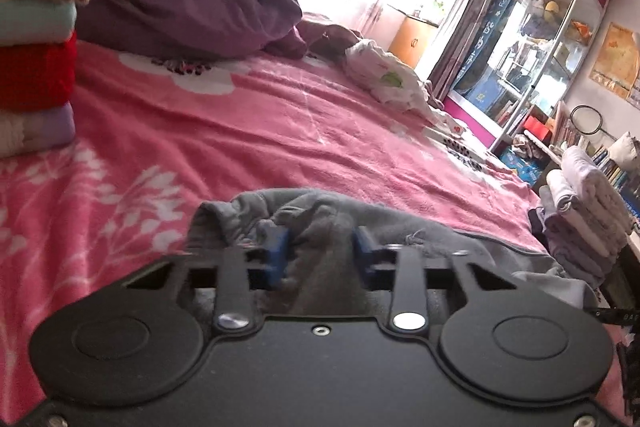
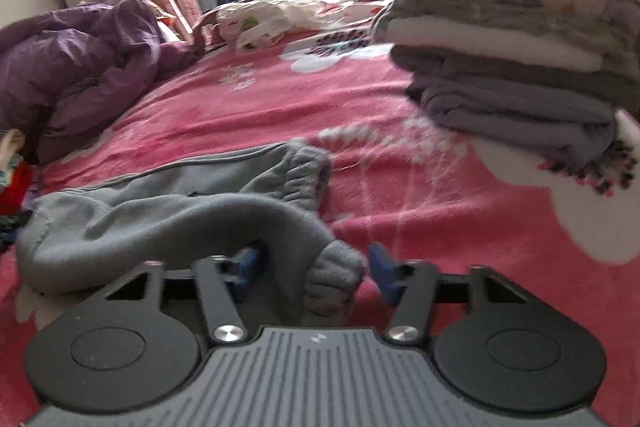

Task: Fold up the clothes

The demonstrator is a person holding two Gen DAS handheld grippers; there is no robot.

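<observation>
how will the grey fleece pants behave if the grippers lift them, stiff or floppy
Likely floppy: the grey fleece pants lie slumped and bunched on the pink blanket. Probably light, being soft fleece. The elastic cuff between the right gripper fingers should pinch easily without slipping much.

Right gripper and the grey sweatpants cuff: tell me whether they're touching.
Touching. In the right wrist view the ribbed cuff of the grey sweatpants sits between the open right gripper, its fabric pressed against the left blue finger.

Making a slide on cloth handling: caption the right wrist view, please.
Right tongs open around the ribbed cuff of grey sweatpants on a pink blanket.
</observation>
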